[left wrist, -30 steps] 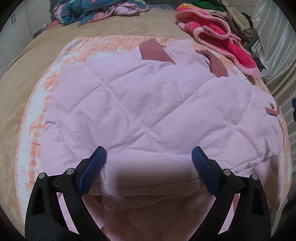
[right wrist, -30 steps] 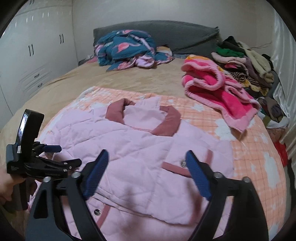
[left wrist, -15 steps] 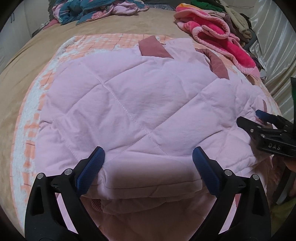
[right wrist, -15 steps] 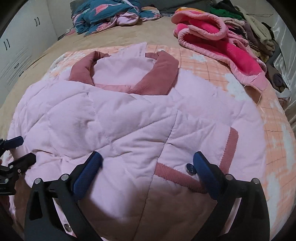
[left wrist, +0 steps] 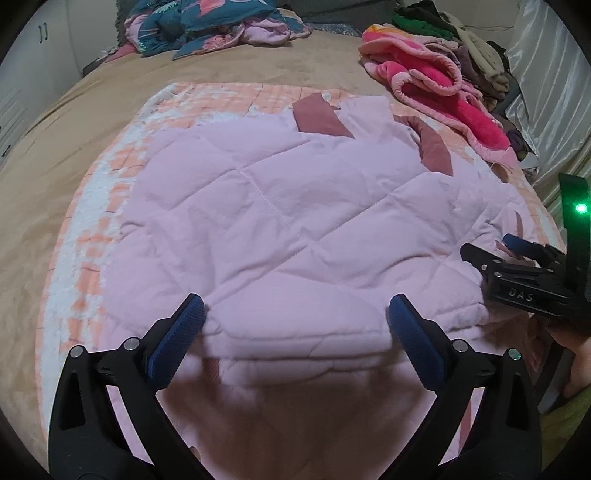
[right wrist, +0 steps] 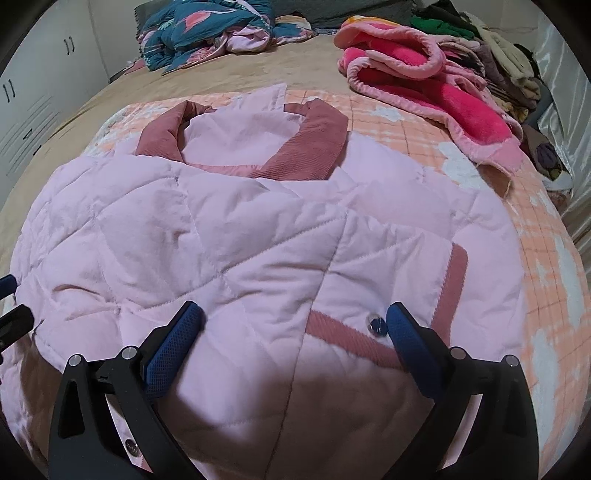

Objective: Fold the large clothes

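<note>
A pale pink quilted jacket [left wrist: 280, 221] with a dusty-rose collar [right wrist: 314, 147] lies spread on the bed, its sides folded in. My left gripper [left wrist: 295, 317] is open, low over the jacket's near edge, holding nothing. My right gripper [right wrist: 293, 325] is open over the jacket's right front, by a rose pocket trim [right wrist: 347, 336] and a snap button [right wrist: 375, 320]. The right gripper also shows at the right edge of the left wrist view [left wrist: 495, 249], at the jacket's right side. The left gripper's fingertips [right wrist: 7, 284] show at the left edge of the right wrist view.
The jacket rests on an orange-and-white checked blanket [right wrist: 532, 258] over a tan bed cover [left wrist: 55, 155]. A bright pink fleece garment [right wrist: 424, 81] and a clothes pile [right wrist: 498, 55] lie at the far right. A teal floral bundle [right wrist: 210, 33] lies at the headboard. White cupboards [right wrist: 37, 92] stand left.
Both grippers have dropped low and close to the jacket from higher up. The right gripper came into the left wrist view at the jacket's right side. Both stayed open.
</note>
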Demonstrator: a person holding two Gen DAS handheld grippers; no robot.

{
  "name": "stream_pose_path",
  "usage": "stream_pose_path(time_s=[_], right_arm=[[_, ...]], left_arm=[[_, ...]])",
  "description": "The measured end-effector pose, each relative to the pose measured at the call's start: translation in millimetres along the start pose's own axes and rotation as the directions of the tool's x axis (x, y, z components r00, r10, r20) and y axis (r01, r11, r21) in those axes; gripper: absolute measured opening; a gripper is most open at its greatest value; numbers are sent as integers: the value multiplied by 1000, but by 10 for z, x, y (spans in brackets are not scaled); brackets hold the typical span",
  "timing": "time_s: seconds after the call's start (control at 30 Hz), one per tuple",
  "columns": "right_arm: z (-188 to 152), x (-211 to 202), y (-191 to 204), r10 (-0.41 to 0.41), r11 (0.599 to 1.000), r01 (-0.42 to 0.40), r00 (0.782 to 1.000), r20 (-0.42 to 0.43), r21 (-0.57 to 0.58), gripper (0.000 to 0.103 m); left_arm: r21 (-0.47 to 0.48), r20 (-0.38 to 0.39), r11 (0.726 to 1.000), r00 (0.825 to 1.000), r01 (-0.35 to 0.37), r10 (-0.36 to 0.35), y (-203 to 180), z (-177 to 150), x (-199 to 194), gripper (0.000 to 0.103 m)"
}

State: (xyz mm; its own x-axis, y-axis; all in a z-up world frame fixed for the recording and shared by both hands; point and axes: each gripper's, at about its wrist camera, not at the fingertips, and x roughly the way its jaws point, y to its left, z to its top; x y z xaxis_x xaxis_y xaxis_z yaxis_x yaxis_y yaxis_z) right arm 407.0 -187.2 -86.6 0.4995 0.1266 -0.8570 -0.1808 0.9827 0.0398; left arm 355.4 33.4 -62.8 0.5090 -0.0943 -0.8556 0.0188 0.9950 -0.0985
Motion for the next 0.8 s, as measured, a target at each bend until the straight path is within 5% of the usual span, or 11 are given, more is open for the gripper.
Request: stream_pose_path(time_s=[0.8], right_arm=[[-366, -502, 10, 17, 998, -19, 999, 36, 52, 99]], left_arm=[[-47, 52, 998, 997, -50, 52, 95, -327, -686, 94]])
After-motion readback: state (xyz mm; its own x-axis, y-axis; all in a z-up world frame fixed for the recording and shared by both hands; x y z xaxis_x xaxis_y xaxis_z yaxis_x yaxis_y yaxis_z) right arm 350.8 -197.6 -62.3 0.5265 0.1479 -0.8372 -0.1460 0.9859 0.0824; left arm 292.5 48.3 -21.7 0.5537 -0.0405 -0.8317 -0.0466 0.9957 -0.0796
